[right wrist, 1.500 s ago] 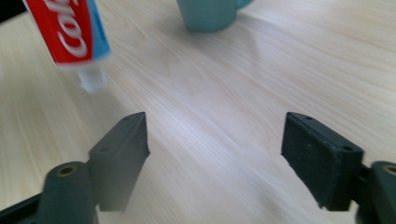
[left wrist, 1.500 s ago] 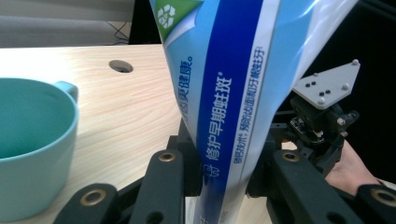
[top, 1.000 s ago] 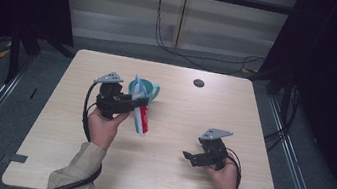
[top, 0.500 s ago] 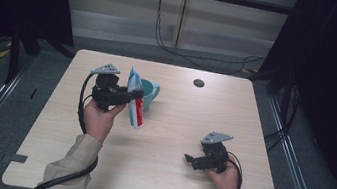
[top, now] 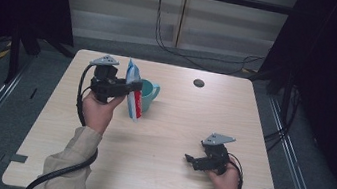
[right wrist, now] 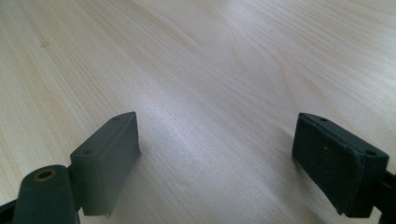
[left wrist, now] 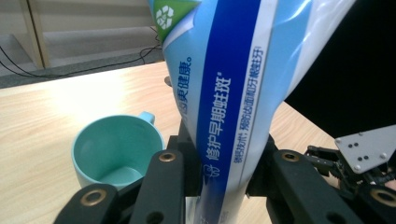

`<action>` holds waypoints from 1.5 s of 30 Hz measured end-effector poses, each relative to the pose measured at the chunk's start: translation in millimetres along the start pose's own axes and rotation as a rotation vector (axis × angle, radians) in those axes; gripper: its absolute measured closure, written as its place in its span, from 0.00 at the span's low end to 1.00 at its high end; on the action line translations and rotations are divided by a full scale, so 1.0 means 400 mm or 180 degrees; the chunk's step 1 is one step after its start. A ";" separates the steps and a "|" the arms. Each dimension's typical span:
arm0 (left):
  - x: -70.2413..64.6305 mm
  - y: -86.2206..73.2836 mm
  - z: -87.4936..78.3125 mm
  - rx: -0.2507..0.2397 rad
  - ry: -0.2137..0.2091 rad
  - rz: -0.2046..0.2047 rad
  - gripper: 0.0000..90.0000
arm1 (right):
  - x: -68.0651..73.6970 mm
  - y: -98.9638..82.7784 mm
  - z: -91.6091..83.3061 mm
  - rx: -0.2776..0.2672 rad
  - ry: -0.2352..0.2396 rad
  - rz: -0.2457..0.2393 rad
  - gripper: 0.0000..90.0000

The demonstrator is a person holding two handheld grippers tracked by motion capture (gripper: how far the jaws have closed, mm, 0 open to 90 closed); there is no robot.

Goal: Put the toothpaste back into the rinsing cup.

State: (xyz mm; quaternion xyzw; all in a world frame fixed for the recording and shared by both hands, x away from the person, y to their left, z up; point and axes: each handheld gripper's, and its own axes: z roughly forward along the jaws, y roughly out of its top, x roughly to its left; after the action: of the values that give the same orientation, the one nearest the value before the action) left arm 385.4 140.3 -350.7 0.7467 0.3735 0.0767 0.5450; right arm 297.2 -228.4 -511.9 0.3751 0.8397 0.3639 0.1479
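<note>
My left gripper (top: 129, 87) is shut on a blue, white and red toothpaste tube (top: 133, 92), held upright above the left half of the table. In the left gripper view the tube (left wrist: 233, 93) stands clamped between the black jaws, its printed side facing the camera. Just behind and right of it sits a teal mug (top: 148, 94), empty inside (left wrist: 114, 149). My right gripper (top: 192, 160) rests low near the table's front right, open with bare wood between its pads (right wrist: 112, 149).
A small dark round hole (top: 198, 83) lies in the light wooden table (top: 163, 184) near its far edge. Cables trail on the floor beyond. The right gripper (left wrist: 364, 154) also appears at the edge of the left gripper view.
My left hand has lifted the tube and carried it left and farther back, turning it upright beside the mug. The right gripper has stayed put.
</note>
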 end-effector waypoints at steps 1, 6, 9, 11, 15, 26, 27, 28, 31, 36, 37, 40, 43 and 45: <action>0.001 0.007 0.001 -0.0015 0.0007 -0.0004 0.82 | 0.000 0.000 0.000 -0.0002 0.0000 -0.0002 0.16; 0.004 0.024 0.007 -0.0027 0.0021 0.0002 0.82 | 0.000 0.000 0.000 -0.0001 0.0001 0.0003 0.16; 0.007 0.035 0.011 -0.0033 0.0020 -0.0014 0.82 | 0.000 0.000 0.000 -0.0003 0.0001 0.0002 0.16; 0.006 0.041 0.017 -0.0050 0.0017 -0.0004 0.82 | -0.001 0.000 0.000 -0.0010 0.0000 0.0001 0.16; 0.009 0.051 0.028 -0.0059 0.0034 -0.0009 0.82 | -0.001 0.000 0.000 -0.0010 -0.0001 0.0001 0.16; 0.018 0.071 0.046 -0.0070 0.0049 -0.0030 0.82 | 0.000 0.000 0.000 -0.0013 -0.0002 0.0007 0.16; 0.019 0.074 0.046 -0.0065 0.0049 -0.0026 0.82 | -0.001 0.000 0.000 -0.0013 -0.0002 0.0006 0.16; 0.019 0.074 0.046 -0.0065 0.0049 -0.0026 0.82 | -0.001 0.000 0.000 -0.0013 -0.0002 0.0006 0.16; 0.024 0.084 0.047 -0.0072 0.0078 -0.0020 0.82 | -0.001 0.000 0.000 -0.0012 0.0001 0.0003 0.16; 0.030 0.096 0.048 -0.0102 0.0100 -0.0032 0.82 | -0.001 0.000 0.001 -0.0016 0.0000 -0.0001 0.16; 0.031 0.099 0.049 -0.0102 0.0109 -0.0033 0.82 | -0.001 0.000 0.001 -0.0017 -0.0001 -0.0004 0.16; 0.038 0.107 0.056 -0.0115 0.0140 -0.0033 0.82 | -0.001 0.000 0.001 -0.0016 -0.0001 -0.0001 0.16; 0.043 0.112 0.061 -0.0121 0.0144 -0.0047 0.82 | -0.001 0.000 0.001 -0.0017 0.0000 -0.0004 0.16; 0.046 0.115 0.064 -0.0119 0.0162 -0.0042 0.82 | -0.001 0.000 0.001 -0.0017 0.0000 -0.0005 0.16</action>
State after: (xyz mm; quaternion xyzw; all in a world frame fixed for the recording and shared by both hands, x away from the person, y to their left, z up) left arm 433.7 126.9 -325.9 0.7317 0.3905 0.0990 0.5498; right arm 297.6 -228.6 -512.2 0.3740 0.8390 0.3661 0.1491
